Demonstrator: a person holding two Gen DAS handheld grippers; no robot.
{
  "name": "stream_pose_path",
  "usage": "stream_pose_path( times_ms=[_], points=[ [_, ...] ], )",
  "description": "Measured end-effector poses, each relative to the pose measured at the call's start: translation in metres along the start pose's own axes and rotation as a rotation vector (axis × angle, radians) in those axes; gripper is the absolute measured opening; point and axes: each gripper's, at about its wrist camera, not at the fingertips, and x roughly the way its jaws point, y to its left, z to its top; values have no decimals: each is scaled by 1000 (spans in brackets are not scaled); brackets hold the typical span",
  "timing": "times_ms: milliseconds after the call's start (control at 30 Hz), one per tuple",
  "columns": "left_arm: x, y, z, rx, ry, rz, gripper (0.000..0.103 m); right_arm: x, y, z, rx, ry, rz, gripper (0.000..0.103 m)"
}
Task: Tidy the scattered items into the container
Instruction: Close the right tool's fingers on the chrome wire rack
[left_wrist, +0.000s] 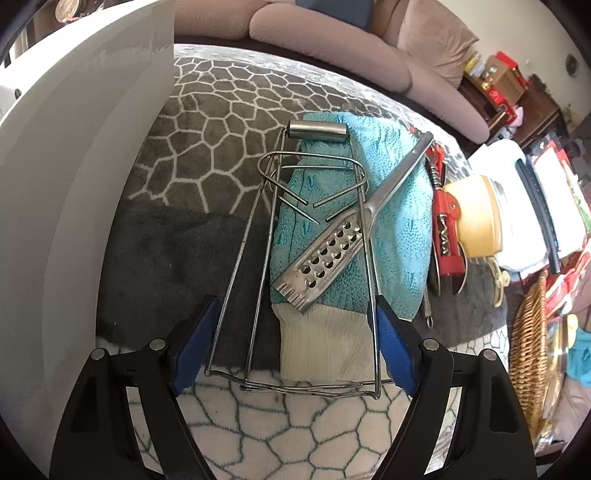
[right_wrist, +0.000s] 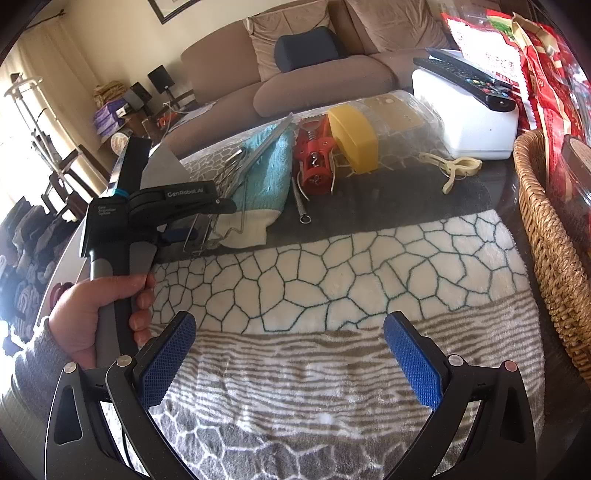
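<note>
Between the parted pads of the left gripper (left_wrist: 291, 345) sits the near end of the wire tong (left_wrist: 295, 258), long axis running straight away over the teal glove (left_wrist: 399, 236). Right gripper (right_wrist: 290, 360), wide open and empty, hovers well apart.

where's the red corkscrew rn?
The red corkscrew lies on the blanket mid-frame in the right wrist view, between the teal glove on its left and the yellow-lidded jar on its right.
</note>
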Motion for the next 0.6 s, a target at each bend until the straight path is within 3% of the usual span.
stream_pose_path(
  times_ms=[133,300,467,600],
  points=[
    [-23,0,-24,31,-9,-16,79,-5,-2,2,14,-17,10,103],
    [-53,-8,-70,139,8,-7,79,-8,-11,4,95,-15,77,103],
    [-84,-12,-122,207,22,-29,79,-3,-11,3,194,21,225,103],
    [-98,-7,-161,199,46,-64,79,6,-7,-2,279,50,319,103]
  ],
)
